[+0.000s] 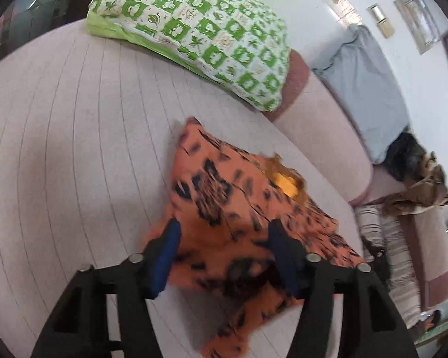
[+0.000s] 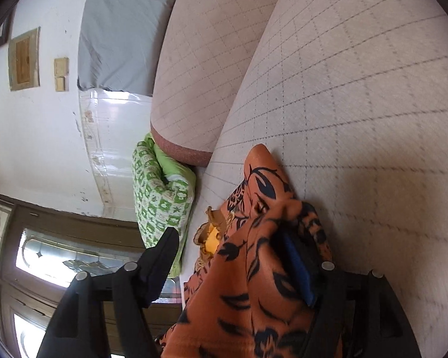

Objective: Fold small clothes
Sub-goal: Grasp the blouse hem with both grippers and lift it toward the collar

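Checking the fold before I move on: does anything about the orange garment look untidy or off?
Yes. The orange garment lies bunched on the sofa seat, not flat, with a yellow lining poking out at its upper edge. In the right wrist view a flap drapes over one finger of the open right gripper.
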The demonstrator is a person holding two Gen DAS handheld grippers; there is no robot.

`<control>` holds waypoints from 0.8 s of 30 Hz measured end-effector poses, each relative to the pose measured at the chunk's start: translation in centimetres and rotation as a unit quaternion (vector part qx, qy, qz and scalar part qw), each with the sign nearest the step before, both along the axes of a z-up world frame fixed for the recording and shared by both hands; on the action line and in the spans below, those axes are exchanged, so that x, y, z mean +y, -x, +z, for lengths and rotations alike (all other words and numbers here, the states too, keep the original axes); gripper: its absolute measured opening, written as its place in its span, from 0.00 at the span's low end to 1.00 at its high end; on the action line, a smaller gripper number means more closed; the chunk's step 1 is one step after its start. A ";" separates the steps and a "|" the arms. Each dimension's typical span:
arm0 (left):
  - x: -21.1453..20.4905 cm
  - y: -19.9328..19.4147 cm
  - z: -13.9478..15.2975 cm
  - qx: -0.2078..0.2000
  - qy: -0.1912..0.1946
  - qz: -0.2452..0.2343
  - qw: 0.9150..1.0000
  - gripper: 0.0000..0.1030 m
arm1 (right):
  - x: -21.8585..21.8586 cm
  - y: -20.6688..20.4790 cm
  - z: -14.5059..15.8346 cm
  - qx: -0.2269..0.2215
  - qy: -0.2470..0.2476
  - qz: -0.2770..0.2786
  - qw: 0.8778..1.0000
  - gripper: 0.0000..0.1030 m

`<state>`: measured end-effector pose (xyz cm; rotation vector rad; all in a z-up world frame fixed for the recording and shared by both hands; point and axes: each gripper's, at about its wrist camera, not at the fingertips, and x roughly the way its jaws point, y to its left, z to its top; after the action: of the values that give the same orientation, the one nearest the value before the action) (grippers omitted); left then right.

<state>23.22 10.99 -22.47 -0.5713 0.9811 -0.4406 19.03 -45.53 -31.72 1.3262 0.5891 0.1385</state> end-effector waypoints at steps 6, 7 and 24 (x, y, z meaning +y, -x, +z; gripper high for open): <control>-1.5 4.7 -0.6 -0.008 -0.021 0.014 1.000 0.69 | 1.0 4.5 2.8 -0.021 0.029 -0.008 0.999 0.71; -1.6 5.2 -0.5 -0.013 -0.024 0.024 0.999 0.69 | 1.3 5.4 3.4 -0.025 0.040 -0.010 0.999 0.70; -6.6 4.3 -4.0 0.014 -0.111 -0.049 0.992 0.82 | 8.1 8.9 4.3 0.065 0.173 0.085 0.979 0.52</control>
<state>18.96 4.35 -26.44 -0.3297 1.0730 -0.4046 10.13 -37.46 -27.38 0.9509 0.7992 0.0844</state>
